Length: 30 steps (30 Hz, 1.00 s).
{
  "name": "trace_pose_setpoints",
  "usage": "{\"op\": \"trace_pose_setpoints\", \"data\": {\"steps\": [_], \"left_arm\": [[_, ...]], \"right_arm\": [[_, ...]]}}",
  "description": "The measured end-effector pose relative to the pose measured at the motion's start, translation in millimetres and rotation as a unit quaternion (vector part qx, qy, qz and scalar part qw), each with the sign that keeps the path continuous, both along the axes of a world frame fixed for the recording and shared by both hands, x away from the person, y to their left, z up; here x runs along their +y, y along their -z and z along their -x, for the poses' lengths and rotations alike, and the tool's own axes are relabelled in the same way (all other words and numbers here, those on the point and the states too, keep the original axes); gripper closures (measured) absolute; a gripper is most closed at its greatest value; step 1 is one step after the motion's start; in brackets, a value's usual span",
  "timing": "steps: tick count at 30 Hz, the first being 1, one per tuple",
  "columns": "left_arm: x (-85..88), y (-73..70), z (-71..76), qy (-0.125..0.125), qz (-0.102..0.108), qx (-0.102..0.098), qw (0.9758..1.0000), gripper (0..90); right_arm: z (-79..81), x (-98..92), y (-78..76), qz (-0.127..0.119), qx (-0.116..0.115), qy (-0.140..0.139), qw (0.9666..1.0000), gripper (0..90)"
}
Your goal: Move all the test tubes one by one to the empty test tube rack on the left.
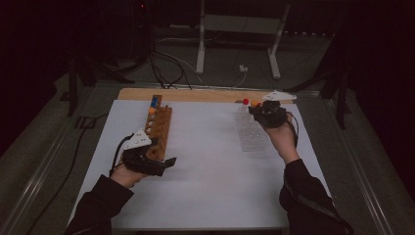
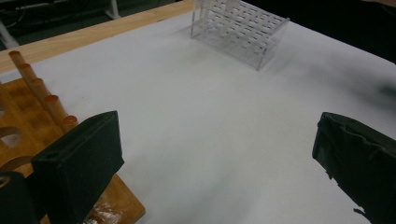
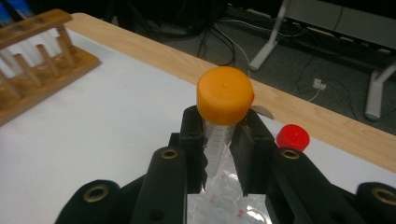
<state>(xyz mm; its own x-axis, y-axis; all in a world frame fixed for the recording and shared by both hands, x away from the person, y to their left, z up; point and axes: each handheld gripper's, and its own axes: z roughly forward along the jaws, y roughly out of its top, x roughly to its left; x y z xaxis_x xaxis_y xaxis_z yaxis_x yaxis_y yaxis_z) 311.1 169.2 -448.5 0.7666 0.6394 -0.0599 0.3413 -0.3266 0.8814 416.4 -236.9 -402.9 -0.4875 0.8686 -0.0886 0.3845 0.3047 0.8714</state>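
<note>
My right gripper [image 3: 218,135] is shut on a clear tube with an orange cap [image 3: 224,95], held upright just above the clear plastic rack [image 3: 224,205]. From the high view the same gripper [image 1: 259,108] hovers over the far end of that rack [image 1: 250,132], the orange cap [image 1: 254,103] showing beside it. A second tube with a red cap [image 3: 293,137] stands in the rack behind. My left gripper [image 1: 166,164] rests open near the wooden tube rack [image 1: 159,128]; its jaws stand wide apart over white table with nothing between them.
The wooden rack [image 2: 28,116] with its pegs lies at the left, holding tubes with blue and orange caps [image 1: 153,105] at its far end. A wooden strip [image 1: 205,94] borders the table's far edge. Cables and a desk frame [image 1: 240,29] lie on the floor beyond.
</note>
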Motion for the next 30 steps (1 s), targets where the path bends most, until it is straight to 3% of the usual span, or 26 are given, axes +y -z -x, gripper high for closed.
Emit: {"op": "trace_pose_setpoints", "data": {"steps": [11, 18, 30], "left_arm": [[-8.2, -4.6, 0.5, 0.015, -0.003, 0.001, 0.9999, 2.4], [-12.4, -6.7, -0.3, 0.023, 0.002, 0.008, 0.9997, 2.4], [-28.3, -10.9, -1.4, 0.044, -0.007, 0.003, 0.9990, 2.5]], "right_arm": [[27.5, 13.0, 1.2, 0.005, 0.004, -0.042, 0.9991, 74.9], [45.8, 23.9, 9.5, 0.013, 0.007, -0.072, 0.9973, 74.9], [72.8, 43.2, 27.4, 0.019, 0.017, -0.113, 0.9933, 74.9]]}}
